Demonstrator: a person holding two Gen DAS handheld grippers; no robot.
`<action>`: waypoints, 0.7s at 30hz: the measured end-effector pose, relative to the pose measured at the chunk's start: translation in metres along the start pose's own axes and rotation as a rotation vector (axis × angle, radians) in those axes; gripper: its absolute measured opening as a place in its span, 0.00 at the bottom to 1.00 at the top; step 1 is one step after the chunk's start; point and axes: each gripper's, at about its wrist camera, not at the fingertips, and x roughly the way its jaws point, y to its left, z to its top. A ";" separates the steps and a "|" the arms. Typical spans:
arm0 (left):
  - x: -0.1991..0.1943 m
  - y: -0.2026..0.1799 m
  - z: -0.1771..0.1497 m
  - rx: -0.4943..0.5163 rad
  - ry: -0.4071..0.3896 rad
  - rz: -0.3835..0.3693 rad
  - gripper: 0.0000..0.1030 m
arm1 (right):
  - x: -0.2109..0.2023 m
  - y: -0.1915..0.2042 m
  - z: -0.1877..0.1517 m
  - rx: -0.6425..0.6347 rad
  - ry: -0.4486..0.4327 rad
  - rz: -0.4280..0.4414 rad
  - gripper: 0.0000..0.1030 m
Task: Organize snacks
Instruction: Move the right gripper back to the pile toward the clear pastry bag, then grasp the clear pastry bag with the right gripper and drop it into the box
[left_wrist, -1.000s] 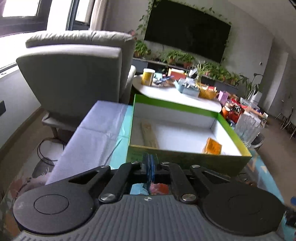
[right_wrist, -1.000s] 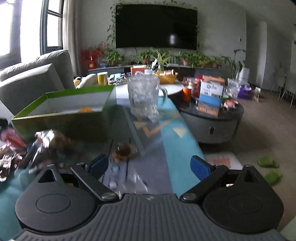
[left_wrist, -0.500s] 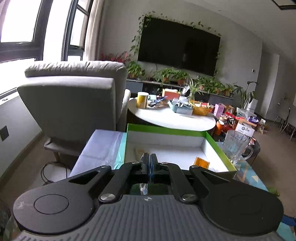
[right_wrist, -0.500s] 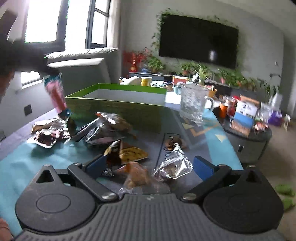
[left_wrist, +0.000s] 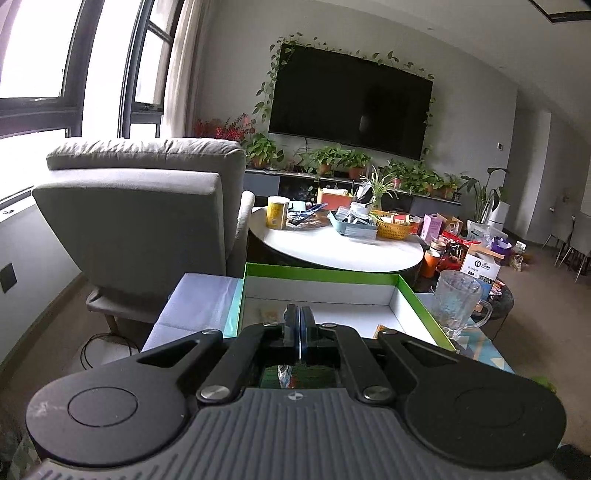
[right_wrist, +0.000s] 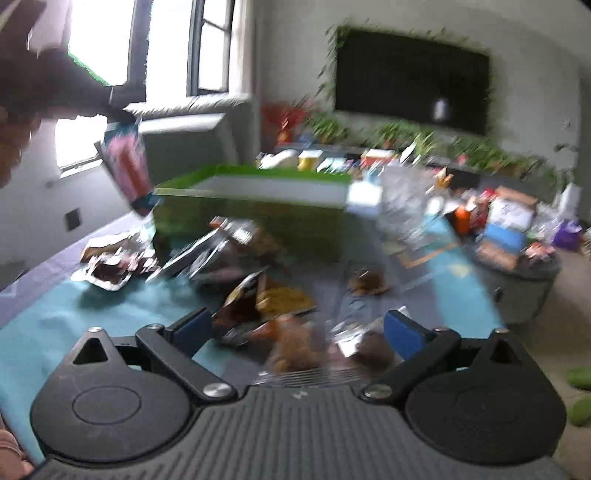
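Note:
My left gripper is shut on a pink and blue snack packet that hangs below it, raised just before the green-rimmed white box; in the right wrist view that gripper shows at upper left with the packet dangling. The box holds a few small snacks. My right gripper is open, low over a heap of loose snack packets on the blue cloth. That view is motion-blurred.
A glass mug stands right of the box. A grey armchair is left behind it. A cluttered white round table lies beyond. More packets lie left on the cloth.
My left gripper has lifted with the packet and tilted up toward the room. My right gripper has swung left and down over the snack heap.

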 end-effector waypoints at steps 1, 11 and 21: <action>-0.001 -0.001 0.001 0.004 -0.003 0.001 0.01 | 0.006 0.003 0.000 -0.004 0.016 0.014 0.43; 0.000 -0.007 0.003 0.014 -0.008 -0.007 0.01 | 0.023 -0.002 -0.007 0.004 0.104 0.002 0.43; -0.001 -0.018 0.009 0.028 -0.021 -0.022 0.01 | 0.003 -0.010 0.005 0.030 0.065 0.011 0.42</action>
